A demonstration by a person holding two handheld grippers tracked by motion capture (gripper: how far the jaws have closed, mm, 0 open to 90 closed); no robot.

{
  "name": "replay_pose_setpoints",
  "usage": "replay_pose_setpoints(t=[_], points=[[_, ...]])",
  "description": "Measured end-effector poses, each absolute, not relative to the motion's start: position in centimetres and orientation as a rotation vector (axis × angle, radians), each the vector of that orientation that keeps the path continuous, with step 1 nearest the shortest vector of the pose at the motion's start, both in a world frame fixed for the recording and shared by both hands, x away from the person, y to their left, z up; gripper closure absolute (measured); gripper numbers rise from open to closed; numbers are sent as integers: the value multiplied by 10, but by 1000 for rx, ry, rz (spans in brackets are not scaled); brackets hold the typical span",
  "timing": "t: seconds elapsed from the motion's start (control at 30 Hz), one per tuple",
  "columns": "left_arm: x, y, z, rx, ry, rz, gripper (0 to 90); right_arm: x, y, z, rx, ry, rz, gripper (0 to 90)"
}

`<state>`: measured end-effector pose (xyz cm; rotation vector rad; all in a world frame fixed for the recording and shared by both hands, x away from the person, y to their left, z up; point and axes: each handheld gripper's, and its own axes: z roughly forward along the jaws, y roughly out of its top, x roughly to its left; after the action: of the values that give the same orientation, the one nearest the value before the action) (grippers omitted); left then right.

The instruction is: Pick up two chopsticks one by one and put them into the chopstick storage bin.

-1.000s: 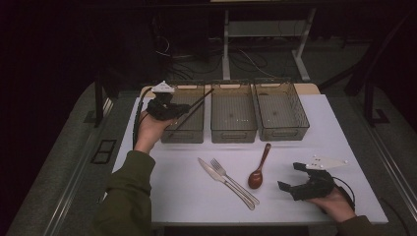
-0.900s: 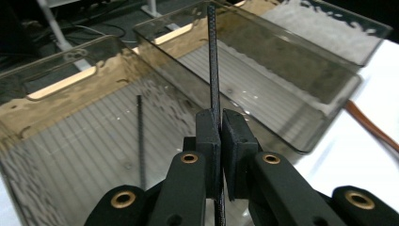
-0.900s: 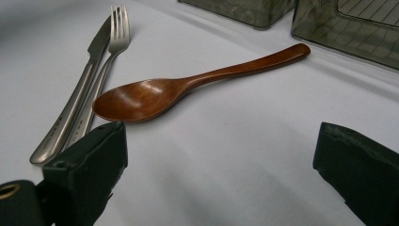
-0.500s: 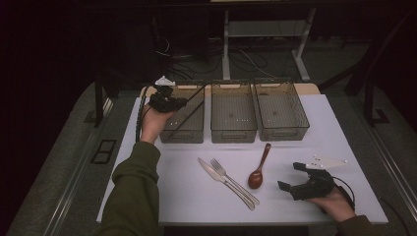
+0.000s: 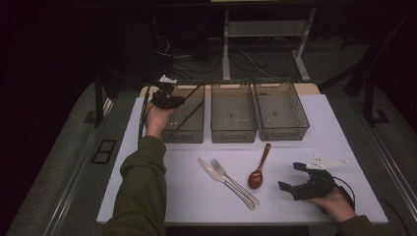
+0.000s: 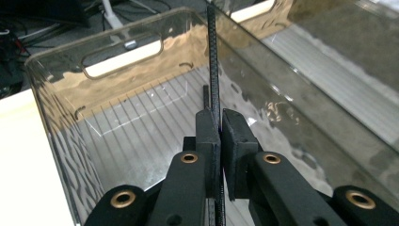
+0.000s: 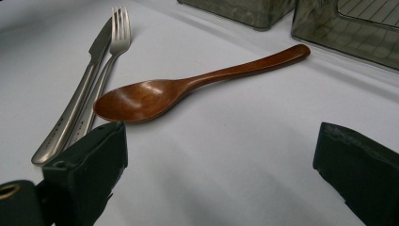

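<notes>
A thin black rod (image 6: 214,70) stands pinched between the jaws of the left gripper (image 6: 219,136), which are pressed together on it; in the left gripper view the rod runs up from between the two pads and rises past the far rim of the leftmost bin (image 6: 56,99), with more of it continuing down below the pads. From the high view the left gripper (image 5: 166,97) sits over the near-left part of that smoky clear bin (image 5: 196,133), and the rod (image 5: 193,96) slants up and to the right across the bin's opening. Next to it on the white table (image 5: 147,196) stand the middle bin (image 5: 233,132) and the right bin (image 5: 282,132), the three side by side. In front of the bins lie a knife (image 5: 221,180) and a fork (image 5: 235,183), touching along their handles, and just to their right a wooden spoon (image 5: 258,169) with its bowl toward the person. Farther right, the right gripper (image 5: 300,178) rests low near the table's front edge with its jaws wide apart and nothing between them; in the right gripper view the wooden spoon (image 7: 188,89) lies beyond the jaw tips, its bowl nearest the left jaw, with the fork (image 7: 110,47) and knife (image 7: 80,89) beside it.
</notes>
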<state>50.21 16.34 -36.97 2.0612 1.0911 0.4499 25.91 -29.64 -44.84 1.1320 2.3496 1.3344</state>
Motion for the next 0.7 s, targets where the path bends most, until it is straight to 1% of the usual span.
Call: replay_pose_setpoints(t=[0.17, 0.33, 0.43, 0.57, 0.7], points=[[506, 162, -379, 2109, 1146, 440, 848, 259, -296, -448, 1132, 2350, 1334, 29], [507, 161, -381, 2104, 1149, 431, 836, 259, -297, -448, 1131, 2345, 1337, 29], [507, 160, -378, 2092, 1142, 435, 785, 259, -296, -448, 1131, 2349, 1335, 29], [505, 160, -375, 2073, 1133, 431, 761, 259, -296, -448, 1131, 2349, 1334, 29], [501, 161, -369, 2063, 1108, 424, 707, 259, -296, -448, 1132, 2349, 1334, 29]])
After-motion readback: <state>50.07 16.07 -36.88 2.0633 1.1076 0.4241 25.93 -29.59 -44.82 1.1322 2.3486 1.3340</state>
